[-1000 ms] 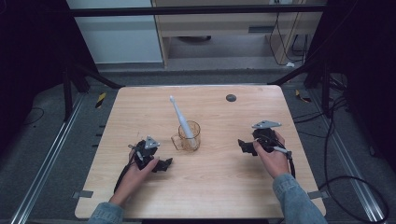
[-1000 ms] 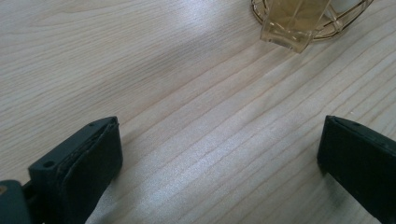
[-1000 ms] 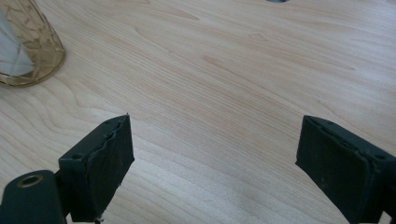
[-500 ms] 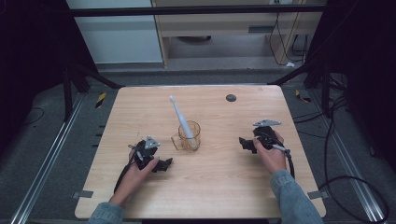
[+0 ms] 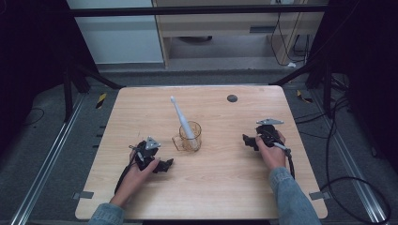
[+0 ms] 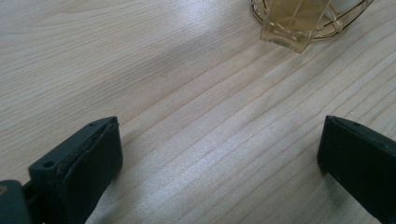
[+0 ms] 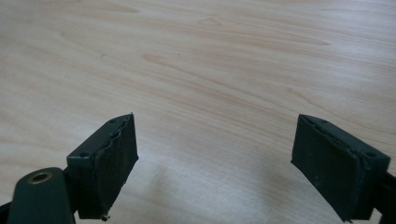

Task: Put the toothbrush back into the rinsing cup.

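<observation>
Both claws, left (image 5: 165,165) and right (image 5: 247,140), lay gaping and empty on the desk (image 5: 141,108) either side of the mid-desk cup (image 5: 190,137) with its leaning toothbrush (image 5: 180,117), which a clumsy reach could tip over.

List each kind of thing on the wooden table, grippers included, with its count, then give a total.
Amber glass mug: 1
White electric toothbrush, standing in the mug: 1
Small dark round disc: 1
Hand-held grippers, left gripper and right gripper: 2
Total: 5
</observation>
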`<state>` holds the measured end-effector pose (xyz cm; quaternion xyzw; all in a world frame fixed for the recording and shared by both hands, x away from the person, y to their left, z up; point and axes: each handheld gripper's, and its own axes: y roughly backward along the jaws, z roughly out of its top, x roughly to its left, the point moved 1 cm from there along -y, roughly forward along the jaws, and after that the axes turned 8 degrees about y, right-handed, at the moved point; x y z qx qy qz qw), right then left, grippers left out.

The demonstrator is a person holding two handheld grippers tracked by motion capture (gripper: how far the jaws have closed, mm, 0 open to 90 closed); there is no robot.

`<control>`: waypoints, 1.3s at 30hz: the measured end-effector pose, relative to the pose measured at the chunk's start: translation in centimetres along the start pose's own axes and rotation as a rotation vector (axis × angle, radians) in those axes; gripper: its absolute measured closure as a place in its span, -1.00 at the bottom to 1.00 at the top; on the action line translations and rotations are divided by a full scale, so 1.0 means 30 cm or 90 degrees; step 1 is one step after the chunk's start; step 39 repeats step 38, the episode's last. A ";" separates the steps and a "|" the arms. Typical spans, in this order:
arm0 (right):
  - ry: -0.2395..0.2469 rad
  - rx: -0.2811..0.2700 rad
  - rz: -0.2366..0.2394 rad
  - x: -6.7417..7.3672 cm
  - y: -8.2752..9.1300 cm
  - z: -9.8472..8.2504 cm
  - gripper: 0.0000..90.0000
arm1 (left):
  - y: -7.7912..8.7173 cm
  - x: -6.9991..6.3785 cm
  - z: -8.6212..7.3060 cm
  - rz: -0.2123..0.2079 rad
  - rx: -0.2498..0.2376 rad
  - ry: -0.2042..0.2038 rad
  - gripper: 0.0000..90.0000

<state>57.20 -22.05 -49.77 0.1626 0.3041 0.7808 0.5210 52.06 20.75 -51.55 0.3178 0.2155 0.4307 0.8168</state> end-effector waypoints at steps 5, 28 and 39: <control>-0.032 -0.002 -0.021 -0.034 -0.026 -0.013 -0.69 | 0.000 0.000 0.000 0.000 0.000 0.000 -1.00; -0.040 0.019 -0.059 -0.046 -0.064 -0.032 -0.75 | 0.000 0.000 0.000 0.000 0.000 0.000 -1.00; -0.055 0.047 -0.096 -0.033 -0.068 -0.035 -0.99 | 0.000 0.000 0.000 0.000 0.000 0.000 -1.00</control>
